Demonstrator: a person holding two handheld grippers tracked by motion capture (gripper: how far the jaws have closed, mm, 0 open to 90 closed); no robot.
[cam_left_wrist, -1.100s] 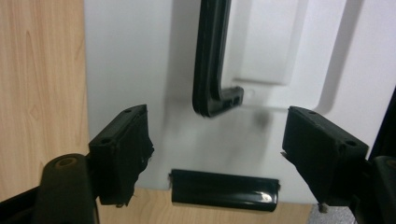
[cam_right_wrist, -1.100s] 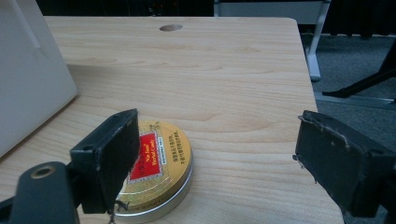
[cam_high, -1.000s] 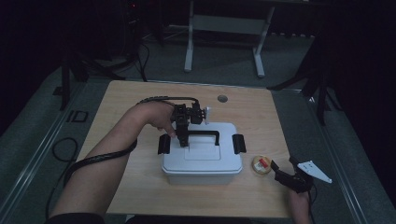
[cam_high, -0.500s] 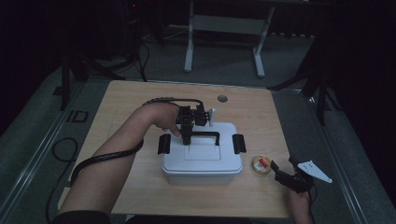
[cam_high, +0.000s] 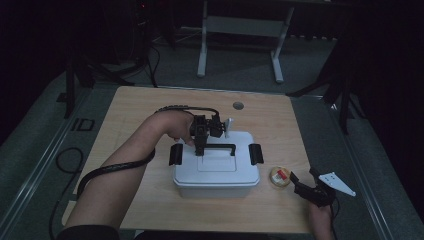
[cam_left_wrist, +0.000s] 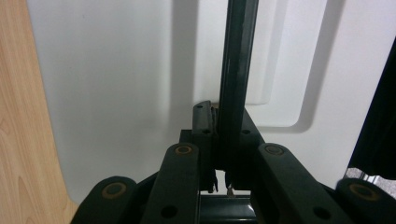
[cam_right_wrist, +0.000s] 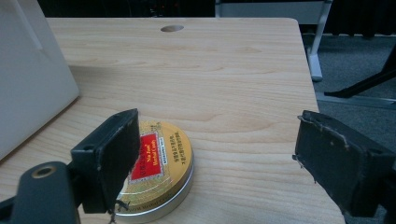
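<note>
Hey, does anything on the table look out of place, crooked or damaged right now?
Nothing stands out. The white box sits square on the table with its lid on, the left tongs shut on its black handle. The round tin lies flat and closed near the open right tongs.

White plastic box (cam_high: 216, 175) with a black handle (cam_high: 218, 148) and black side latches (cam_high: 176, 154), sitting on a light wood-grain table (cam_high: 140, 107), plus a little gold tin (cam_right_wrist: 156, 172) with a red label next to black grippers (cam_right_wrist: 212, 154).
</note>
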